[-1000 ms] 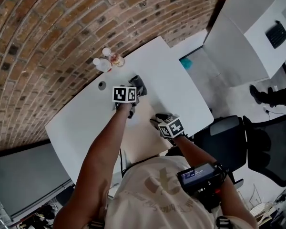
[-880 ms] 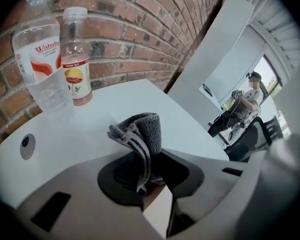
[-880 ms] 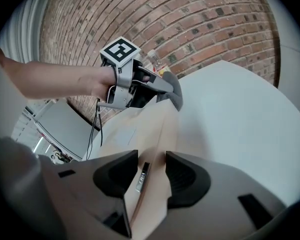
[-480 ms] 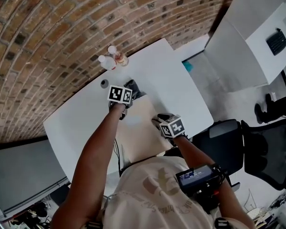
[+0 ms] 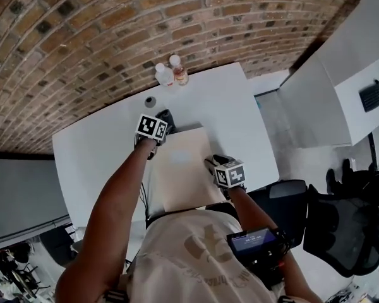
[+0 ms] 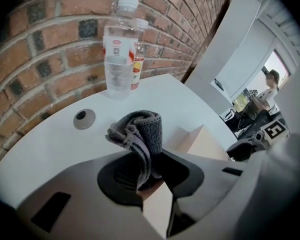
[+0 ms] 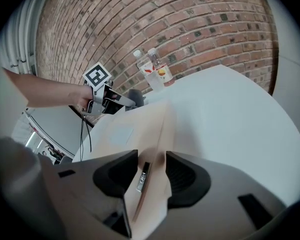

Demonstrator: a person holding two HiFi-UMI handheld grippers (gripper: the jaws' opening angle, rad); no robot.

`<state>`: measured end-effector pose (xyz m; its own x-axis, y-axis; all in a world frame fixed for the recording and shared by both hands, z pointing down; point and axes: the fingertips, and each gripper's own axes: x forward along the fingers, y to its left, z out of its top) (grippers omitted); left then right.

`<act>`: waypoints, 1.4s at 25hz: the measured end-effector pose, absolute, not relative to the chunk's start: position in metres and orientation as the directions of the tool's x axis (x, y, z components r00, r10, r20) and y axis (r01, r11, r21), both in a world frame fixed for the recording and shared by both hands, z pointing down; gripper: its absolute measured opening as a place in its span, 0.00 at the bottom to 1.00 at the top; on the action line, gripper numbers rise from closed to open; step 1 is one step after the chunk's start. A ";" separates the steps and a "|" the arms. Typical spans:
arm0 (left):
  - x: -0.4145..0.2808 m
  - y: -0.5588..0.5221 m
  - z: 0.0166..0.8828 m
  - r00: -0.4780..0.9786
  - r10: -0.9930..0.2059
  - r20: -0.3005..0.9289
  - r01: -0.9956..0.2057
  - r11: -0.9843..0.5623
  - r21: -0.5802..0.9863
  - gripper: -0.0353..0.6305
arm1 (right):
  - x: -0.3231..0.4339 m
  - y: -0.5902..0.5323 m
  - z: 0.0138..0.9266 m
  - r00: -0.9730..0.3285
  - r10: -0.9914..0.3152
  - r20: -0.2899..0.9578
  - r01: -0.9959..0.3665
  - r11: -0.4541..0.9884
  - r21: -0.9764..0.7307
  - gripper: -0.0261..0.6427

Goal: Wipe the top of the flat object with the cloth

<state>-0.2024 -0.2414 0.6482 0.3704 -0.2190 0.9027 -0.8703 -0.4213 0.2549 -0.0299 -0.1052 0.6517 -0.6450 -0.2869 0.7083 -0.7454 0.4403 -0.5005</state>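
A flat tan cardboard box (image 5: pixel 180 169) lies on the white table (image 5: pixel 95 150) in front of the person. My left gripper (image 5: pixel 159 124) is shut on a crumpled grey cloth (image 5: pixel 167 117), which sits at the box's far left corner. In the left gripper view the cloth (image 6: pixel 140 133) hangs between the jaws, over the box's corner (image 6: pixel 202 141). My right gripper (image 5: pixel 216 164) grips the box's right edge. In its own view the box edge (image 7: pixel 140 134) runs between the two pads of the right gripper (image 7: pixel 151 170).
Two plastic bottles (image 5: pixel 170 72) stand at the table's far edge by the brick wall, with a round cable grommet (image 5: pixel 150 101) near them. A black office chair (image 5: pixel 341 226) and white cabinets (image 5: pixel 328 87) are to the right. A person sits in the distance (image 6: pixel 269 86).
My left gripper has slid the cloth a little leftward along the box's far end. The right gripper has kept its hold on the box's edge. The head camera has shifted.
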 end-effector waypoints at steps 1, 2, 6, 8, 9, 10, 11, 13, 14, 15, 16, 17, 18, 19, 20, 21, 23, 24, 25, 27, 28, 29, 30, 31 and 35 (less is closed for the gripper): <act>-0.211 -0.240 0.648 0.363 -0.227 0.904 -0.875 -0.416 0.247 0.21 | -0.030 -0.106 0.651 -0.640 -0.287 0.713 -0.748 0.444 -0.493 0.32; -0.220 -0.238 0.647 0.351 -0.234 0.906 -0.881 -0.411 0.236 0.21 | -0.031 -0.106 0.651 -0.637 -0.287 0.716 -0.750 0.447 -0.488 0.32; -0.255 -0.227 0.645 0.297 -0.289 0.910 -0.912 -0.368 0.181 0.21 | -0.030 -0.108 0.649 -0.623 -0.290 0.727 -0.756 0.462 -0.463 0.32; -0.268 -0.222 0.643 0.277 -0.338 0.899 -0.930 -0.330 0.162 0.21 | -0.028 -0.107 0.649 -0.614 -0.294 0.732 -0.762 0.465 -0.452 0.32; -0.276 -0.220 0.642 0.266 -0.362 0.893 -0.939 -0.305 0.156 0.21 | -0.028 -0.107 0.649 -0.611 -0.296 0.734 -0.764 0.466 -0.447 0.32; -0.285 -0.217 0.641 0.255 -0.384 0.888 -0.949 -0.276 0.153 0.21 | -0.029 -0.107 0.649 -0.609 -0.298 0.735 -0.764 0.468 -0.444 0.32; -0.294 -0.214 0.640 0.245 -0.401 0.883 -0.957 -0.246 0.153 0.21 | -0.030 -0.107 0.649 -0.607 -0.298 0.737 -0.765 0.470 -0.440 0.32; -0.308 -0.208 0.638 0.228 -0.420 0.878 -0.968 -0.197 0.157 0.21 | -0.030 -0.107 0.649 -0.604 -0.297 0.740 -0.765 0.476 -0.433 0.32; -0.314 -0.204 0.637 0.221 -0.424 0.878 -0.971 -0.183 0.156 0.21 | -0.030 -0.106 0.649 -0.602 -0.297 0.741 -0.765 0.479 -0.430 0.32; -0.318 -0.201 0.635 0.216 -0.428 0.877 -0.973 -0.173 0.156 0.21 | -0.030 -0.106 0.649 -0.600 -0.297 0.743 -0.766 0.480 -0.427 0.32; -0.321 -0.199 0.633 0.215 -0.436 0.874 -0.974 -0.159 0.160 0.21 | -0.030 -0.106 0.649 -0.599 -0.297 0.744 -0.767 0.481 -0.425 0.32; -0.323 -0.198 0.628 0.217 -0.450 0.866 -0.975 -0.139 0.172 0.21 | -0.030 -0.106 0.648 -0.597 -0.299 0.744 -0.768 0.481 -0.423 0.32; -0.324 -0.199 0.623 0.221 -0.469 0.855 -0.975 -0.116 0.188 0.21 | -0.031 -0.106 0.648 -0.597 -0.300 0.744 -0.768 0.481 -0.423 0.32; -0.324 -0.200 0.616 0.227 -0.490 0.842 -0.974 -0.098 0.205 0.21 | -0.031 -0.107 0.648 -0.598 -0.301 0.743 -0.768 0.479 -0.425 0.32; -0.322 -0.201 0.609 0.232 -0.511 0.828 -0.972 -0.089 0.217 0.21 | -0.031 -0.107 0.648 -0.601 -0.302 0.740 -0.768 0.476 -0.429 0.32; -0.320 -0.202 0.601 0.237 -0.531 0.814 -0.970 -0.089 0.225 0.21 | -0.032 -0.106 0.649 -0.605 -0.302 0.736 -0.766 0.471 -0.437 0.32; -0.313 -0.204 0.586 0.253 -0.565 0.785 -0.966 -0.109 0.233 0.21 | -0.032 -0.106 0.650 -0.616 -0.301 0.728 -0.762 0.462 -0.453 0.31; -0.307 -0.205 0.579 0.271 -0.574 0.772 -0.962 -0.127 0.243 0.21 | -0.032 -0.106 0.650 -0.619 -0.302 0.725 -0.761 0.459 -0.459 0.31; -0.299 -0.206 0.572 0.298 -0.576 0.761 -0.954 -0.150 0.260 0.21 | -0.032 -0.106 0.649 -0.622 -0.304 0.722 -0.760 0.458 -0.461 0.31; -0.279 -0.206 0.563 0.371 -0.558 0.742 -0.928 -0.202 0.312 0.21 | -0.033 -0.106 0.649 -0.622 -0.310 0.719 -0.760 0.459 -0.460 0.31; -0.267 -0.205 0.560 0.409 -0.543 0.733 -0.912 -0.227 0.341 0.21 | -0.033 -0.106 0.649 -0.622 -0.313 0.718 -0.761 0.459 -0.459 0.31; -0.254 -0.203 0.558 0.446 -0.525 0.725 -0.895 -0.251 0.368 0.21 | -0.033 -0.105 0.648 -0.623 -0.315 0.716 -0.761 0.459 -0.459 0.31; -0.241 -0.201 0.556 0.479 -0.506 0.717 -0.878 -0.272 0.394 0.21 | -0.033 -0.105 0.648 -0.624 -0.317 0.715 -0.761 0.458 -0.460 0.31; -0.227 -0.200 0.555 0.508 -0.487 0.710 -0.862 -0.292 0.416 0.21 | -0.033 -0.105 0.648 -0.625 -0.318 0.713 -0.760 0.458 -0.461 0.31; -0.170 -0.196 0.562 0.579 -0.418 0.700 -0.813 -0.357 0.460 0.21 | -0.033 -0.106 0.647 -0.627 -0.326 0.707 -0.756 0.474 -0.452 0.31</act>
<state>-0.1698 -0.1963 0.5617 0.5789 -0.4183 0.6999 -0.8134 -0.3568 0.4595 -0.0328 -0.1055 0.6466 -0.6273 -0.3256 0.7075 -0.7556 0.4743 -0.4517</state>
